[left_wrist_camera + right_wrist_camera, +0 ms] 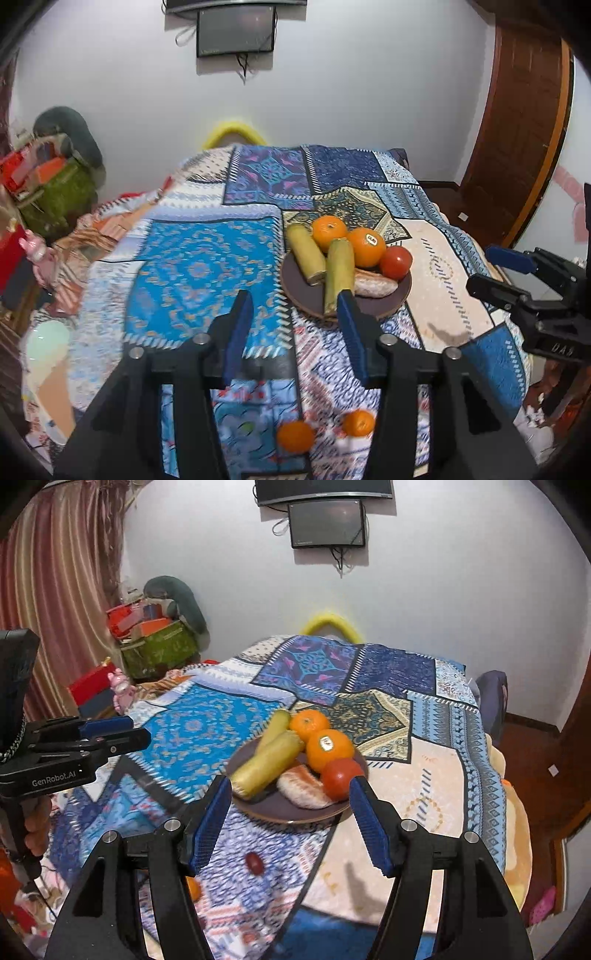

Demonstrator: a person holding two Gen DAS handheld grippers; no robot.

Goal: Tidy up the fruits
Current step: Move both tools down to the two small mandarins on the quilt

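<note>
Only right wrist shows grape (254, 862).

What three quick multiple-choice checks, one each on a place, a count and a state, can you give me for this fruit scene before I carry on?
1. Where does the tomato lie?
A. on the plate's near right side
B. loose on the cloth
C. between gripper fingers

2. How many oranges are on the plate?
A. none
B. two
C. five

3. How does the right gripper stand?
A. shut on an orange
B. shut on a grape
C. open and empty

Answers:
1 A, it rests on the plate beside the stickered orange.
2 B, the stickered one and another orange behind it.
3 C, nothing sits between its blue pads.
</note>
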